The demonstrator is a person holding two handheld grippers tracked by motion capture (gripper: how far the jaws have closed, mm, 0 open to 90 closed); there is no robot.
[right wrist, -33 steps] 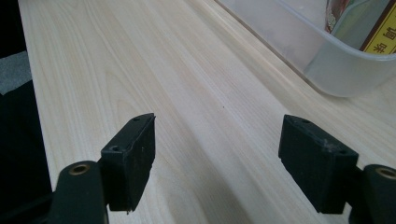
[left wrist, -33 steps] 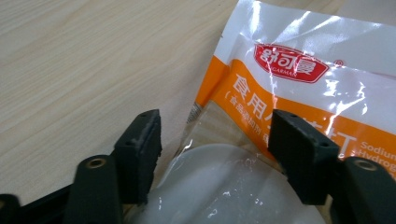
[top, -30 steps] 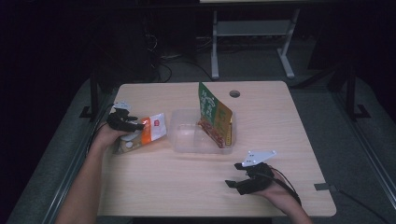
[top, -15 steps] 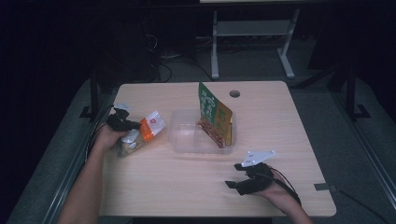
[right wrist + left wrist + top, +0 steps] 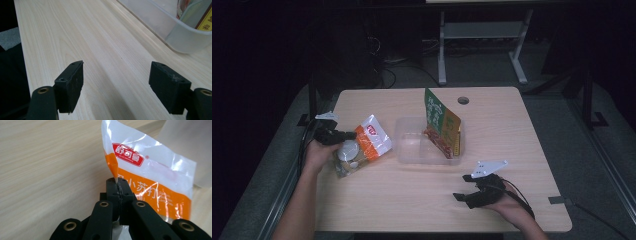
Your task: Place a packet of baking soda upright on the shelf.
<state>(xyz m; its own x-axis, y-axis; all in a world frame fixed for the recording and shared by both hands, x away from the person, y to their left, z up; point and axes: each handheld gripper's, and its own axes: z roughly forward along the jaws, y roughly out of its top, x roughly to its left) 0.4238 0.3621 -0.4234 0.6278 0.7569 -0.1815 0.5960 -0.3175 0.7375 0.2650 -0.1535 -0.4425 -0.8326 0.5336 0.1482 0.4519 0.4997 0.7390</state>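
The left hand-held gripper [image 5: 117,192] has just clamped its jaws tight on the sealed edge of an orange-and-white snack bag [image 5: 362,150], which sits at about nine o'clock on the counter [image 5: 412,200], just left of the clear plastic tub [image 5: 412,150]. A green-and-orange packet [image 5: 439,125] stands tilted inside that tub. At five o'clock, the right hand-held gripper [image 5: 117,85] rests with jaws wide apart, holding nothing.
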